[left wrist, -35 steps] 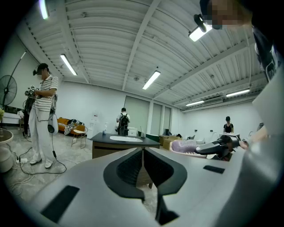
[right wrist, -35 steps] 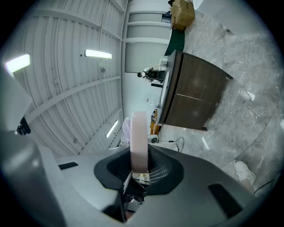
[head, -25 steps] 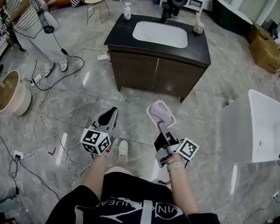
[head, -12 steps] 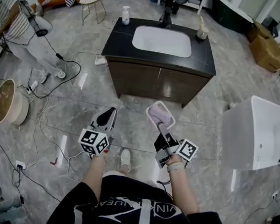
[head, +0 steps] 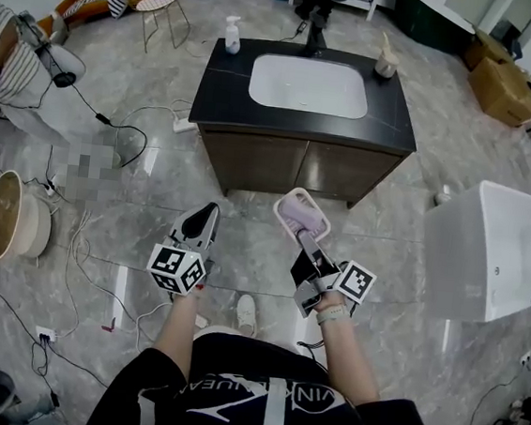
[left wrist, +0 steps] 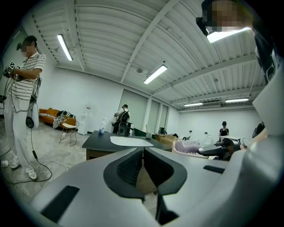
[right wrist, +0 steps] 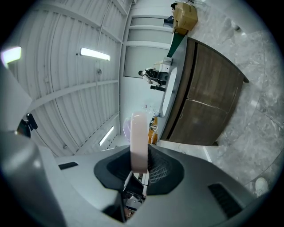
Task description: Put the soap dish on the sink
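Note:
The soap dish (head: 303, 216), a pale pink tray with a lilac bar in it, is held out ahead of me, with my right gripper (head: 306, 244) shut on its near rim. In the right gripper view the dish's rim (right wrist: 139, 142) stands on edge between the pads. My left gripper (head: 210, 214) is beside it at the left, shut and empty, its jaws meeting at their tips (left wrist: 143, 153). The sink (head: 309, 84), a white basin in a black top on a dark wood cabinet (head: 294, 167), stands further ahead on the floor. The dish (left wrist: 188, 147) also shows in the left gripper view.
On the black top stand a soap bottle (head: 231, 35), a faucet (head: 315, 38) and a small holder (head: 386, 64). A white bathtub (head: 502, 246) is at the right. A person in a striped shirt (head: 8, 57), cables (head: 94, 227) and a round bowl (head: 6, 215) are at the left.
Both grippers and the dish have been carried forward: the sink cabinet is closer and lower in the head view. The grip on the dish is unchanged.

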